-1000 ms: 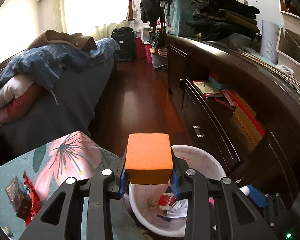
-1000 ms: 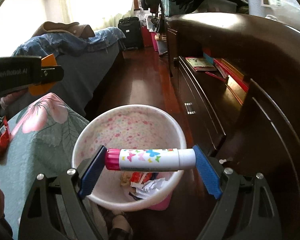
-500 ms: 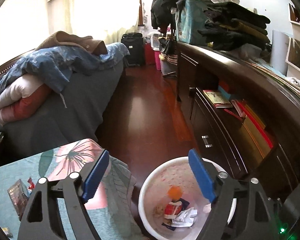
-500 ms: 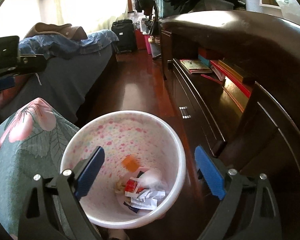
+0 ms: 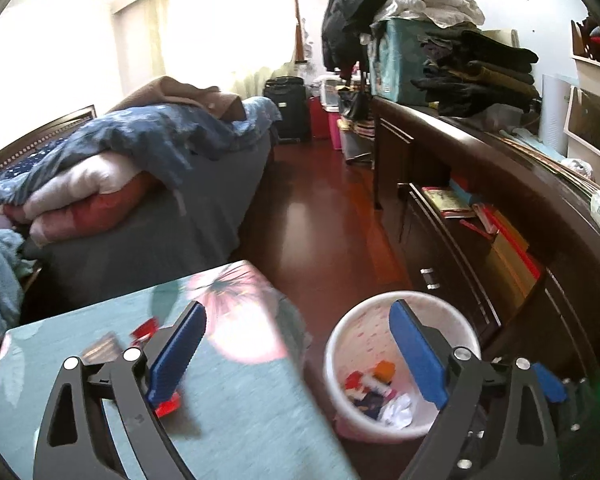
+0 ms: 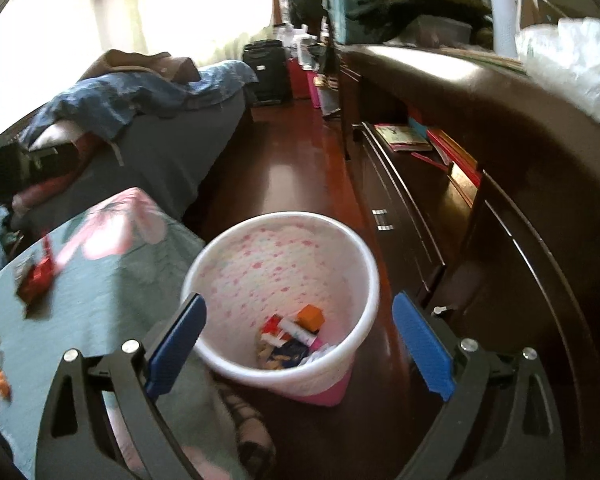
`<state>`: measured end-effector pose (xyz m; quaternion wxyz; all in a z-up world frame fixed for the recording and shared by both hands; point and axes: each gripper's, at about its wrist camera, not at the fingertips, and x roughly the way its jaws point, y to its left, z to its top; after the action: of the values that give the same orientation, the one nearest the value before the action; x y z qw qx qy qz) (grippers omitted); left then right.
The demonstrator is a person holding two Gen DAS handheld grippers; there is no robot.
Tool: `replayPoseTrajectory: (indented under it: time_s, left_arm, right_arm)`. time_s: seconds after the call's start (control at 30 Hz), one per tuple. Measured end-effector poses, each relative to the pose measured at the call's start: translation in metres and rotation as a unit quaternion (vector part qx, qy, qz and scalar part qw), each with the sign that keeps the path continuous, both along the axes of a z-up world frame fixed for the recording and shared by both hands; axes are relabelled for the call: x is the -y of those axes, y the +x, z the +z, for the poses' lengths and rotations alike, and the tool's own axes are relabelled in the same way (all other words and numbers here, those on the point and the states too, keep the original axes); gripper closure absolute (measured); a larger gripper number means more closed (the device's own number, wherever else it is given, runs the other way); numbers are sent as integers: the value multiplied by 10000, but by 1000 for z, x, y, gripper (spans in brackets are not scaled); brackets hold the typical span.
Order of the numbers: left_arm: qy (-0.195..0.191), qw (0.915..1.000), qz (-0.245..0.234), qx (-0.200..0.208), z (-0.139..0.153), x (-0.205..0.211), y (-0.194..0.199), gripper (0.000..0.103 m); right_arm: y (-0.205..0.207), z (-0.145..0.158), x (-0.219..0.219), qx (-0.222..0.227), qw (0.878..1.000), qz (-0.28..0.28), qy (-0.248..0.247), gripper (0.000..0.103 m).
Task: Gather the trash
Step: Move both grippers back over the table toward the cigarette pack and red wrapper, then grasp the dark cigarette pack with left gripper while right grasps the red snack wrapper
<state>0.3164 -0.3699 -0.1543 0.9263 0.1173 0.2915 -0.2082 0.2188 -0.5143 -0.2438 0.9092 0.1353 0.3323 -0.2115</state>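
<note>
Teal flowered cloth covers the surface [image 5: 236,396], and it hangs loose at the corner beside the bin [image 6: 284,292]; you could snag or drag it as you reach back, and that would scatter the leftover scraps. The red wrapper [image 6: 36,278] on that cloth looks thin and flat, so a shallow pinch may slide off it. The bin stands on the floor near the drawers, with the orange block [image 6: 311,317] and other trash at its bottom. Your left gripper [image 5: 296,352] has just been opening, its jaws now spread wide with nothing between them. Your right gripper [image 6: 298,346] likewise: jaws wide, empty, above the bin.
</note>
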Motion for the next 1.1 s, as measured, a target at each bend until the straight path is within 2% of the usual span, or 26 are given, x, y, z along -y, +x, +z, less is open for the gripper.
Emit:
replayPoseTrajectory:
  time_s: [0.17, 0.27, 0.37, 0.43, 0.53, 0.73, 0.83, 0.9, 0.97, 1.03, 1.1]
  left_arm:
    - [52, 9991, 410, -59, -2, -44, 1, 5]
    - [-15, 9952, 927, -304, -10, -76, 20, 5]
    - [-136, 9853, 1595, -603, -22, -108, 48, 5]
    - [-184, 9748, 2085, -776, -34, -127, 68, 5]
    - [-210, 9636, 2471, -1000, -50, -143, 92, 5]
    - [-89, 9563, 2647, -1242, -76, -144, 120, 5]
    - [-166, 9527, 2646, -1484, -87, -145, 127, 5]
    - [-225, 9491, 2669, -1659, -93, -148, 129, 10]
    - [-201, 9520, 2643, -1533, -91, -150, 126, 27]
    - [-288, 9530, 2583, -1556, -88, -154, 124, 36]
    - [-494, 9519, 2538, -1647, -84, -162, 122, 40]
  right_arm:
    - [-19, 24, -40, 98, 9991, 384, -163, 6]
    - [-24, 37, -65, 148, 9973, 663, -287, 5]
    - [-23, 46, -88, 201, 9947, 909, -426, 5]
    - [-19, 49, -102, 221, 9925, 1092, -492, 4]
    - [-13, 50, -116, 208, 9897, 1278, -604, 4]
    - [1, 44, -130, 91, 9874, 1420, -690, 4]
    - [4, 43, -134, 76, 9868, 1445, -726, 4]
    - [6, 46, -136, 79, 9863, 1466, -752, 4]
    - [5, 49, -140, 109, 9855, 1500, -781, 4]
    - [7, 53, -145, 143, 9845, 1537, -830, 4]
    - [9, 57, -153, 159, 9830, 1586, -907, 4]
